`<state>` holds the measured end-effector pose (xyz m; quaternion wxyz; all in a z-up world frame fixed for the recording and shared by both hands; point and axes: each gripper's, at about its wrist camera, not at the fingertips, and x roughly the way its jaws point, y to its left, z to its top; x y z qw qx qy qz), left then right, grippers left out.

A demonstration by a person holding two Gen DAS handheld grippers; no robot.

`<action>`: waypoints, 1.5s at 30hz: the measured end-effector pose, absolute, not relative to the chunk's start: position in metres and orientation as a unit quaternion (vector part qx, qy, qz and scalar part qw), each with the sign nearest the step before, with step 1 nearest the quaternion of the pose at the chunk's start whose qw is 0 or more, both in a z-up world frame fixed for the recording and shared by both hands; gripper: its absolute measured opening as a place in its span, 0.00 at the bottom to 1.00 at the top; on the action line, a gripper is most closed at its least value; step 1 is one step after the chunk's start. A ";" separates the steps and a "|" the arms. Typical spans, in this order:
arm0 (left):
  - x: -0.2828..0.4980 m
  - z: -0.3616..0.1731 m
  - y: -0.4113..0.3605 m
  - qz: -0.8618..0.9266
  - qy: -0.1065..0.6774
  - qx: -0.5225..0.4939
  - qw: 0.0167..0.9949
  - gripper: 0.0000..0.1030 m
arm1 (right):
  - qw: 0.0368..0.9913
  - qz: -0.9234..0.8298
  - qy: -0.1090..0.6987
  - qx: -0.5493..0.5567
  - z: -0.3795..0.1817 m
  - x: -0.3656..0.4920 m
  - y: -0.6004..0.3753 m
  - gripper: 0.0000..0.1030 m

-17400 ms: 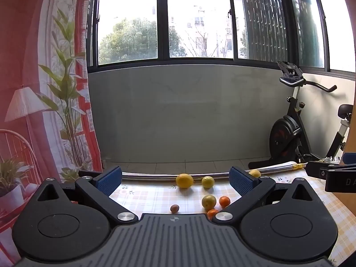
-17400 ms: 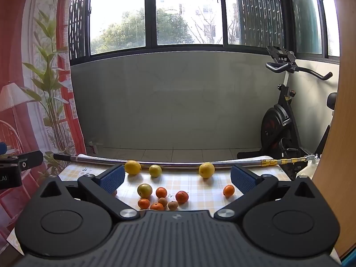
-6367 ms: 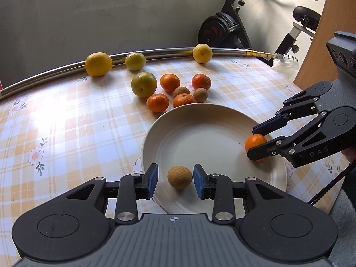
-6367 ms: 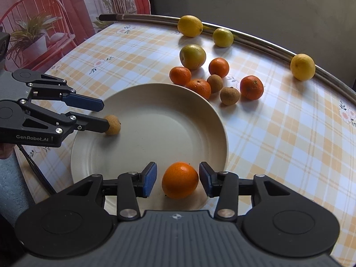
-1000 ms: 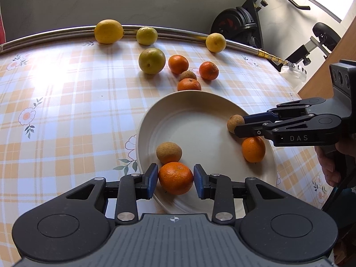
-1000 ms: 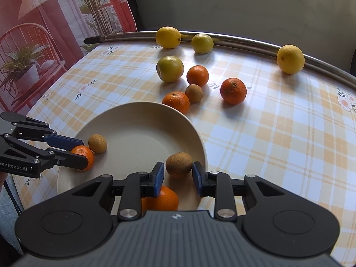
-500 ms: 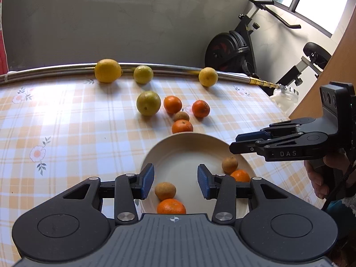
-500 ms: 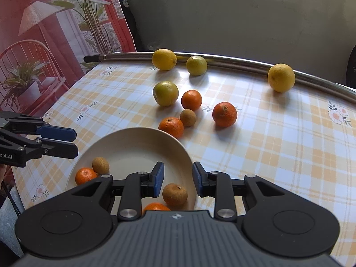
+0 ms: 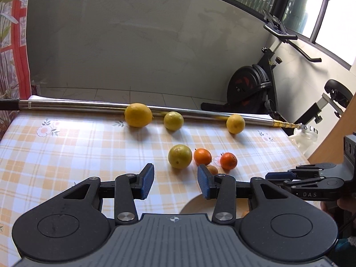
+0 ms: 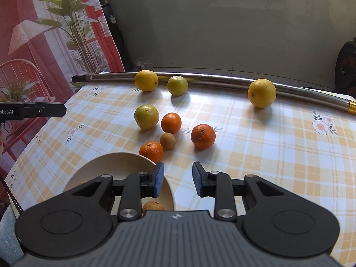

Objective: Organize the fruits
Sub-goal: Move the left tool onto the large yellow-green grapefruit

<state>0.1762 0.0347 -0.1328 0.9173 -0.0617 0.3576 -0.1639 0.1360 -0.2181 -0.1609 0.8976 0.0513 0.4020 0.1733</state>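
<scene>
Left claw (image 9: 175, 181) and right claw (image 10: 178, 179) both parted, empty, aloft.

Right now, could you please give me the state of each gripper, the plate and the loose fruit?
left gripper: open, empty
right gripper: open, empty
plate: on the table, a brown fruit in it
orange at the plate's rim: on the table, outside the plate
green citrus: loose on the table
lemon: resting by the metal pole

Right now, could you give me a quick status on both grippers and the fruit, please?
Left gripper open, empty. Right gripper open, empty, above plate rim. Eight fruits on the tablecloth; nearest orange beside plate. Nothing blocking.
</scene>
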 end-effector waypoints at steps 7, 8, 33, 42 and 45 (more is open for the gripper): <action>0.195 -0.131 0.034 -0.150 0.356 -0.063 0.920 0.44 | 0.899 0.169 0.400 0.059 -0.165 0.148 -0.224 0.30; 0.200 -0.132 0.034 -0.149 0.359 -0.061 0.919 0.44 | 0.899 0.171 0.400 0.058 -0.166 0.151 -0.224 0.30; 0.282 -0.193 -0.025 -0.176 0.398 -0.058 0.898 0.45 | 0.904 0.111 0.397 0.109 -0.191 0.184 -0.270 0.31; 0.291 -0.202 -0.024 -0.167 0.410 -0.063 0.895 0.53 | 0.906 0.103 0.392 0.118 -0.191 0.186 -0.276 0.31; 0.297 -0.209 -0.023 -0.159 0.421 -0.070 0.890 0.53 | 0.906 0.104 0.392 0.120 -0.190 0.185 -0.275 0.31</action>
